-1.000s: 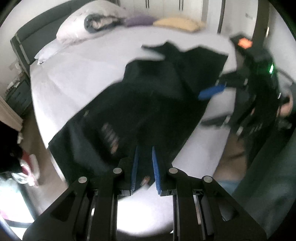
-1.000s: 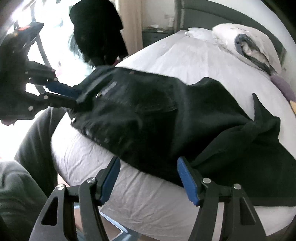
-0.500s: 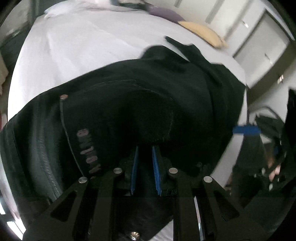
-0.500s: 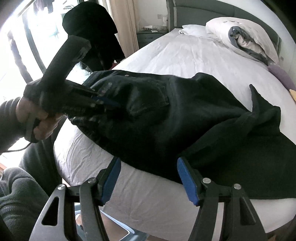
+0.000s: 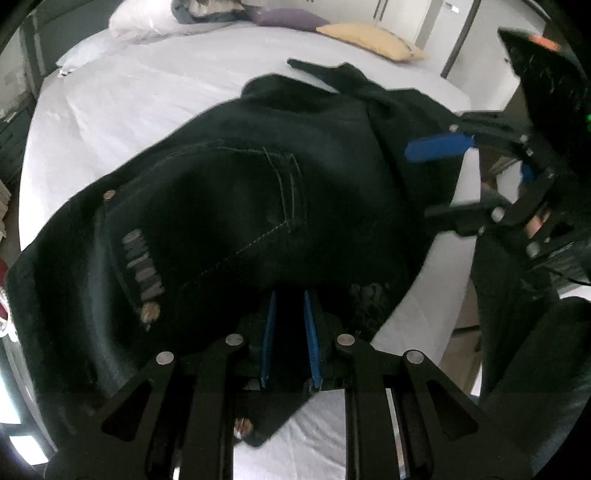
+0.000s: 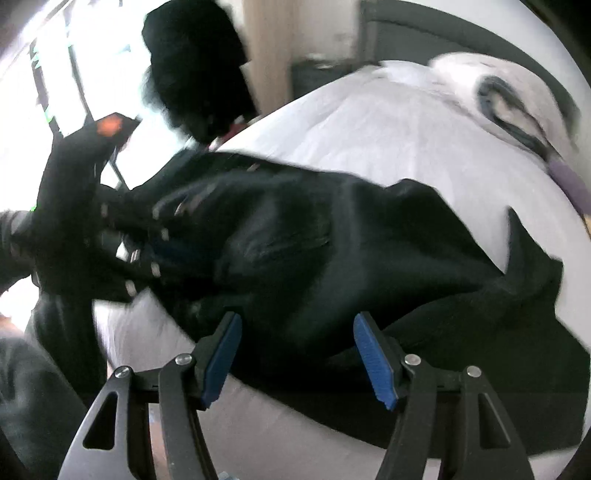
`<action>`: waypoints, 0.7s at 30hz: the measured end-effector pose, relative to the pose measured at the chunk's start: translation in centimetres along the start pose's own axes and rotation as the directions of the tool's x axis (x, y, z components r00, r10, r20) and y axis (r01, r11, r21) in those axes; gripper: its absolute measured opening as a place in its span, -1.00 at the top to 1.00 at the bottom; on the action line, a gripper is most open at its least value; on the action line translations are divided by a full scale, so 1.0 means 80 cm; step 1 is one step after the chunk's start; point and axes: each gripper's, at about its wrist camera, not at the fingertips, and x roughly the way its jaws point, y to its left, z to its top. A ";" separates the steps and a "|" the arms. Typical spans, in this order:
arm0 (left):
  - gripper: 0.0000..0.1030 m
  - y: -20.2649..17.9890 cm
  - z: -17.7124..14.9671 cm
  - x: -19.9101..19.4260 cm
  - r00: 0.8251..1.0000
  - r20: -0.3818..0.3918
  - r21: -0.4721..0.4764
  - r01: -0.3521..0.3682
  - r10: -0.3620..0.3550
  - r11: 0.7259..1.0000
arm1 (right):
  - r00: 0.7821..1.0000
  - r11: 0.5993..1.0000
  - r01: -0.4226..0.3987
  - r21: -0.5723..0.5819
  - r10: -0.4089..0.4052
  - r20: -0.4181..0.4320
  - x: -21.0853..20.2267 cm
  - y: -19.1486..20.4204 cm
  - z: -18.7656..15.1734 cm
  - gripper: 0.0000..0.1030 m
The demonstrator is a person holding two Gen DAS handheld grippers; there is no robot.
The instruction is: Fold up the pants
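Black pants (image 5: 258, 206) lie across the white bed (image 5: 147, 96), back pocket up, with the legs trailing away toward the far side. My left gripper (image 5: 290, 332) is shut on the waistband edge, and dark cloth fills the narrow gap between its blue pads. The right wrist view shows the left gripper (image 6: 162, 251) blurred at the left, gripping the same end of the pants (image 6: 332, 240). My right gripper (image 6: 298, 358) stands open just above the near edge of the pants; its pads press on nothing. From the left wrist view the right gripper (image 5: 436, 181) hangs at the pants' right side.
White pillows (image 5: 147, 18), a purple cushion (image 5: 291, 16) and a yellow cushion (image 5: 369, 37) lie at the head of the bed. A dark garment (image 6: 195, 66) hangs by the bright window. The person's grey trouser leg (image 6: 37, 406) is beside the bed edge.
The left gripper has come down toward the bed with the waistband still in it. The right gripper shifted sideways along the pants' near edge and stayed open.
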 end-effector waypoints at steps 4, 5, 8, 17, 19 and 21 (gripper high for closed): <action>0.70 0.005 -0.001 -0.023 0.998 0.060 -0.034 0.031 -0.029 0.999 | 1.000 0.999 -0.003 0.032 0.003 0.000 -0.006 -0.024 -0.004 -0.27; 0.70 0.009 0.003 -0.029 0.996 0.080 -0.054 0.045 -0.040 0.998 | 1.000 0.996 -0.015 0.082 0.013 0.024 -0.012 -0.037 -0.001 -0.27; 0.70 0.018 0.012 -0.032 0.993 0.114 -0.100 0.047 -0.036 0.994 | 0.996 0.983 -0.047 0.179 0.033 0.082 -0.019 -0.063 0.012 -0.19; 0.70 0.014 0.010 0.002 0.998 0.035 -0.119 -0.038 0.043 0.992 | 0.992 0.996 0.074 0.051 -0.068 -0.104 0.044 -0.022 -0.036 -0.12; 0.70 0.001 0.026 -0.003 0.996 0.068 -0.100 -0.045 0.052 0.994 | 0.997 0.988 0.048 0.148 -0.038 -0.073 0.036 -0.032 -0.046 -0.13; 0.70 -0.015 0.050 -0.013 0.993 0.114 -0.083 -0.018 0.028 0.996 | 0.999 0.979 0.025 0.202 -0.016 -0.047 0.030 -0.039 -0.048 -0.13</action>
